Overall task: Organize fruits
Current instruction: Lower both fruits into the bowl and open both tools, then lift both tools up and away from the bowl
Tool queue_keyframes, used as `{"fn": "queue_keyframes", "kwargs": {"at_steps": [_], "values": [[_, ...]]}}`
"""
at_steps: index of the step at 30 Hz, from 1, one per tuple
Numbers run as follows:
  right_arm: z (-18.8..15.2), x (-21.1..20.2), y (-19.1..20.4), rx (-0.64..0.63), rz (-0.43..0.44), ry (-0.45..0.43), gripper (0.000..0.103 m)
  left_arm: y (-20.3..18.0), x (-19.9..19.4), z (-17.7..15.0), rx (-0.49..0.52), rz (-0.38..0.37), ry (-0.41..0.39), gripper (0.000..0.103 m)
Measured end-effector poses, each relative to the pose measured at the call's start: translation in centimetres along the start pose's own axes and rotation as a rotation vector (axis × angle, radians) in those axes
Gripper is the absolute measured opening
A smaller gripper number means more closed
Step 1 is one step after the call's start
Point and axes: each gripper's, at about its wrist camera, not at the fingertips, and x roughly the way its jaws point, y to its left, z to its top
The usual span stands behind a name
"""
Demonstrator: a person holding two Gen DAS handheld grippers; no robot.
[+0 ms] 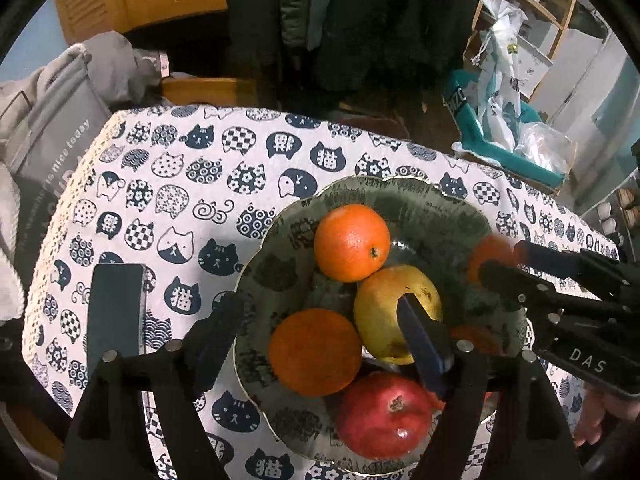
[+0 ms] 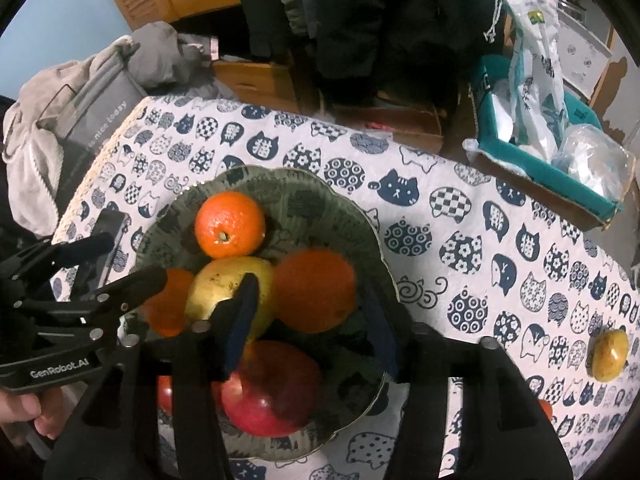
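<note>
A green scalloped plate [image 1: 440, 200] [image 2: 360, 224] sits on the cat-print tablecloth. It holds oranges [image 1: 351, 249] [image 2: 230, 224], a yellow pear [image 1: 384, 304] [image 2: 218, 286], a red pomegranate [image 1: 384, 414] [image 2: 272, 392] and more oranges [image 1: 314, 351] [image 2: 316, 292]. My left gripper [image 1: 320, 328] is open above the plate's near side. My right gripper [image 2: 312, 320] is open above the plate, with an orange between its fingers; it also shows in the left wrist view [image 1: 508, 258]. The left gripper shows in the right wrist view [image 2: 128, 260]. A second yellow fruit [image 2: 609, 354] lies on the cloth at right.
A dark phone [image 1: 116, 312] lies on the cloth left of the plate. A grey bag and clothes [image 1: 52, 128] sit at the table's left end. A teal box with plastic bags [image 2: 552, 136] stands beyond the far edge. A small red thing [image 2: 545, 408] shows at right.
</note>
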Motion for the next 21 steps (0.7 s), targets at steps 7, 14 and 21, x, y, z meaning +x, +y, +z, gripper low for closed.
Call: {"fn": "queue_keyframes", "kwargs": {"at_steps": [7,14,21], "values": [[0.4,-1.9,-0.3,0.005,-0.014,-0.043,0.060,-0.1,-2.3,0.2,-0.010,-0.003,-0.046,0.081],[0.5,-5.1,-1.1,0.021,-0.055,-0.110,0.060,-0.8,-4.7,0.4,-0.018,-0.025,-0.097,0.081],[0.3,-9.0,-1.5,0.010,-0.124,-0.194,0.067,-2.8,-7.4,0.5,0.005,-0.049,-0.152,0.081]]}}
